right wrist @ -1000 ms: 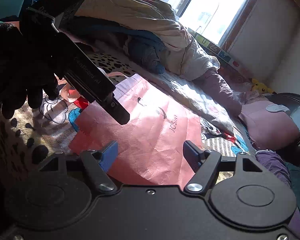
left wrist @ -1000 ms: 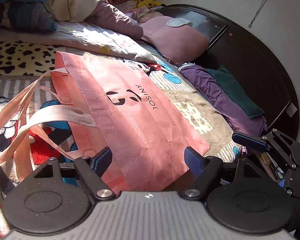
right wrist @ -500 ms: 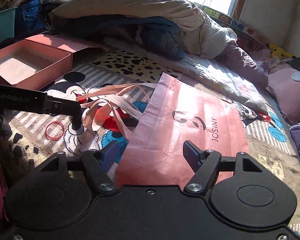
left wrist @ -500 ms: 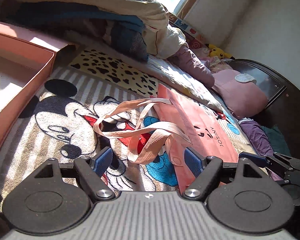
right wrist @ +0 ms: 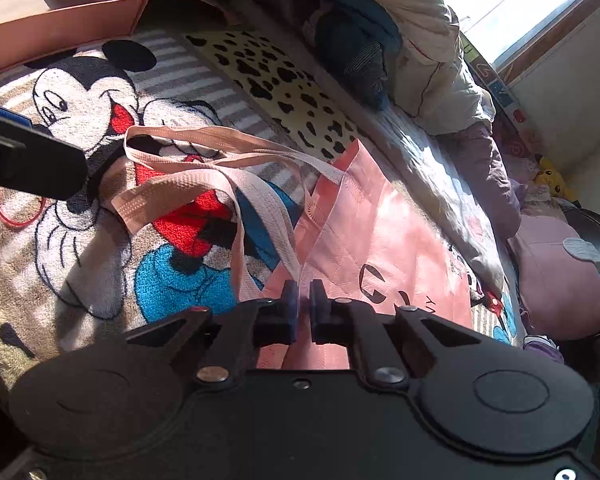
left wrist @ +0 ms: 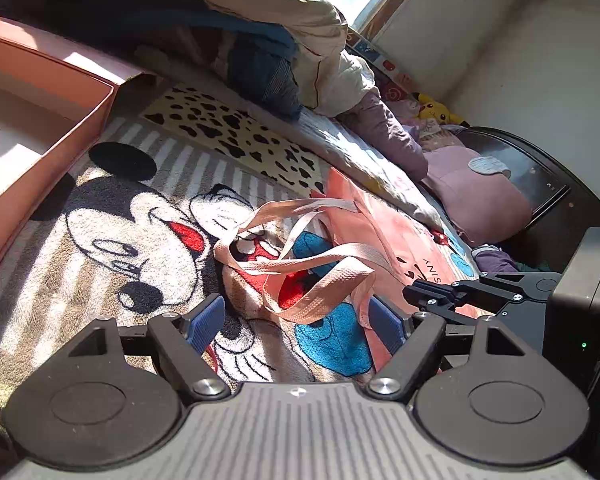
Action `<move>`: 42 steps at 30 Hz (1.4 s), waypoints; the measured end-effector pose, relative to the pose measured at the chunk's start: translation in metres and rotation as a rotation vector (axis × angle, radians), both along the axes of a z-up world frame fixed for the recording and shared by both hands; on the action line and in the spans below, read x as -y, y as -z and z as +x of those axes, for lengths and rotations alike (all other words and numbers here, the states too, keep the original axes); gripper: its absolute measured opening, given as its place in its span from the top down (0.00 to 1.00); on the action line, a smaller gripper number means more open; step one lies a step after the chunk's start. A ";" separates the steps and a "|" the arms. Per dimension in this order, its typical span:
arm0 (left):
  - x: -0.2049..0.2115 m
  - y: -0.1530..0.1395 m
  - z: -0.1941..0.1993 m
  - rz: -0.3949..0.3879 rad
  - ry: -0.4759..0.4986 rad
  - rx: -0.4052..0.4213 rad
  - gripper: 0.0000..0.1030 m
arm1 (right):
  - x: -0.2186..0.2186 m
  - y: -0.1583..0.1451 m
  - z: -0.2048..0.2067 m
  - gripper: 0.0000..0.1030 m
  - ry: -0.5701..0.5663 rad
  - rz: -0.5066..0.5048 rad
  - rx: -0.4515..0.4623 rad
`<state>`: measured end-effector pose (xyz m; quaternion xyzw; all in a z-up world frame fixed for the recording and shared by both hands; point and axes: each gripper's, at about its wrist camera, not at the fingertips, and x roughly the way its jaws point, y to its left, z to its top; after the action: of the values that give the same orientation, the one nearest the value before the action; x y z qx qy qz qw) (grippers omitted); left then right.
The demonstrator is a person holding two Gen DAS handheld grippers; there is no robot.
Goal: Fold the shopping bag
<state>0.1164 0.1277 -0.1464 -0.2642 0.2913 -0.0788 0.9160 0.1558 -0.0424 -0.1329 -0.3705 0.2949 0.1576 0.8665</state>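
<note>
The pink shopping bag (left wrist: 384, 236) lies flat on a Mickey Mouse blanket, its pale handles (left wrist: 300, 264) looped loosely toward the left. My left gripper (left wrist: 296, 320) is open just above the blanket, and the handle loops lie between and ahead of its blue pads (left wrist: 208, 320). In the right wrist view the bag (right wrist: 384, 240) stretches away to the right, handles (right wrist: 204, 160) spread at the left. My right gripper (right wrist: 302, 300) is shut on the bag's near edge beside a handle base. The right gripper (left wrist: 440, 296) also shows over the bag, and one left-gripper finger (right wrist: 32, 160) shows at the left edge.
An open pink box (left wrist: 40, 100) stands at the left. A pile of bedding (left wrist: 220, 20) runs along the back. A pink pillow (left wrist: 480, 200) and a dark headboard sit at the right. A red rubber band (right wrist: 18, 208) lies on the blanket.
Both grippers have swung from the bag's bottom end to its handle end. The right gripper, open before, has shut on the bag's near edge. The left stays open.
</note>
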 end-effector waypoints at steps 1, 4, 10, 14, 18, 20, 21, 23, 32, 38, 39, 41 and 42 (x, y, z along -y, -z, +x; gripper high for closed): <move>0.004 -0.003 0.000 -0.001 0.002 0.018 0.24 | 0.008 -0.009 -0.003 0.98 0.006 0.023 0.023; 0.016 -0.012 -0.001 -0.004 0.009 0.071 0.24 | 0.032 -0.037 -0.010 0.99 0.028 0.095 0.090; 0.040 -0.030 -0.003 -0.010 0.024 0.178 0.24 | 0.081 -0.088 -0.021 0.99 0.079 0.281 0.126; 0.056 -0.041 -0.004 -0.014 0.033 0.250 0.29 | 0.109 -0.113 -0.028 0.99 0.100 0.411 0.110; 0.043 -0.045 -0.003 0.014 0.034 0.303 0.71 | 0.127 -0.129 -0.028 0.99 0.112 0.560 0.075; 0.055 -0.052 0.007 0.021 0.025 0.333 0.74 | 0.134 -0.132 -0.032 0.99 0.118 0.615 0.056; 0.062 -0.056 0.011 0.024 0.021 0.352 0.74 | 0.137 -0.132 -0.033 0.99 0.120 0.641 0.047; 0.079 -0.065 0.024 0.058 0.063 0.371 0.74 | 0.141 -0.131 -0.036 0.99 0.123 0.686 0.027; 0.150 -0.077 0.043 0.304 0.404 0.320 0.73 | 0.166 -0.116 -0.035 0.99 0.175 0.842 0.005; 0.145 -0.087 0.014 0.312 0.471 0.340 0.33 | 0.193 -0.117 -0.025 0.99 0.234 0.926 0.008; 0.135 -0.090 0.002 0.282 0.454 0.363 0.33 | 0.198 -0.118 -0.027 0.99 0.240 0.941 0.009; 0.117 -0.094 -0.021 0.244 0.423 0.411 0.33 | 0.210 -0.119 -0.027 0.99 0.253 0.993 -0.001; 0.108 -0.094 -0.031 0.219 0.411 0.438 0.33 | 0.214 -0.120 -0.026 0.99 0.258 1.020 -0.008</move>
<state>0.0854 0.0195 -0.0526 -0.0763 0.1411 -0.2856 0.9448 0.1302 -0.2560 -0.0131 0.1382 0.2274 0.1745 0.9480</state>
